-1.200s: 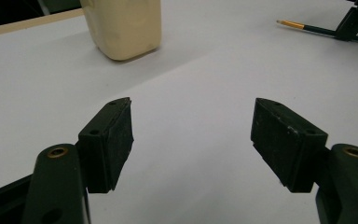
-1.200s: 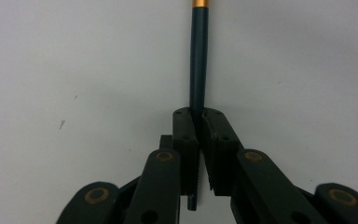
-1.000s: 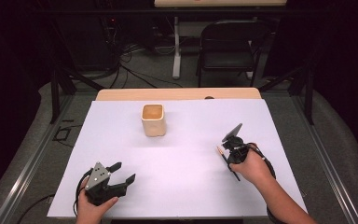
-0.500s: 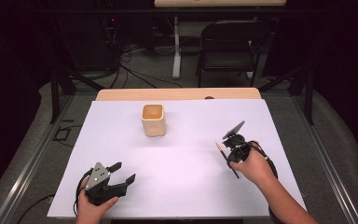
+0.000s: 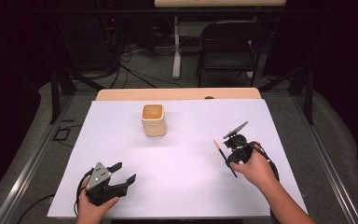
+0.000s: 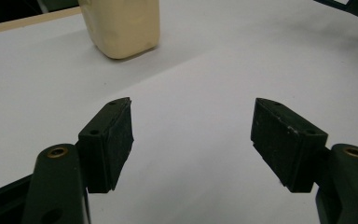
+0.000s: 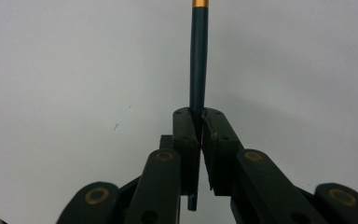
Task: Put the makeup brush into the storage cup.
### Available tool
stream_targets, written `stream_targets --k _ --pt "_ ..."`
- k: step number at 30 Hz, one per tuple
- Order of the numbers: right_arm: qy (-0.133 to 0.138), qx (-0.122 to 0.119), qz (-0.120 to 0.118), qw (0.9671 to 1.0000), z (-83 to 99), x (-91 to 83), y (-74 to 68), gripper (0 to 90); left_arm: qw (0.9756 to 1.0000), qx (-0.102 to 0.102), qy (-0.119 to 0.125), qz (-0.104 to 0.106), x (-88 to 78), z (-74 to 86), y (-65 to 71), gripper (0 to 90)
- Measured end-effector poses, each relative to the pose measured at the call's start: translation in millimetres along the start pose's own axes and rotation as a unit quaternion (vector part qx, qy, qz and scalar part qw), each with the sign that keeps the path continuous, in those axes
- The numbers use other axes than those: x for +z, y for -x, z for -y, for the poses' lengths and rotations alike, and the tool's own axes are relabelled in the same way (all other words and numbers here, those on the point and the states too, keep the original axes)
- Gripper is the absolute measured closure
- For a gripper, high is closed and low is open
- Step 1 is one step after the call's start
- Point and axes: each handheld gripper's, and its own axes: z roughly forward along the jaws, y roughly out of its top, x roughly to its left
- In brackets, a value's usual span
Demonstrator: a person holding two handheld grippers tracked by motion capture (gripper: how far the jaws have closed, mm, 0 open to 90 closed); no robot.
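My right claw (image 7: 200, 122) is clamped on a pencil (image 7: 198, 60), jaws nearly together with the shaft pinched between the pads. The pencil is slim and dark teal-blue, with a gold band (image 7: 199, 3) near its far end (whatever sits beyond the band is cut off in the right gripper view); a short stub pokes out behind the jaws. From the high view, the pencil (image 5: 224, 157) is held just above the table (image 5: 186, 140) at its right side, slanting, its orange-tipped end towards the cup (image 5: 153, 120). The cup is cream, squarish, upright, well apart from it. My left claw (image 5: 121, 171) sits low at the table's near left, jaws wide with nothing between them, pointing toward the cup (image 6: 121, 25).
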Motion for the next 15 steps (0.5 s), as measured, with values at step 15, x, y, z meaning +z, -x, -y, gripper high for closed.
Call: stream_targets --k 15 --pt "0.057 0.001 -0.029 0.9980 9.5 -2.6 -5.2 84.0 1.0000 0.002 -0.007 0.000 2.5 0.3 2.7 29.7"
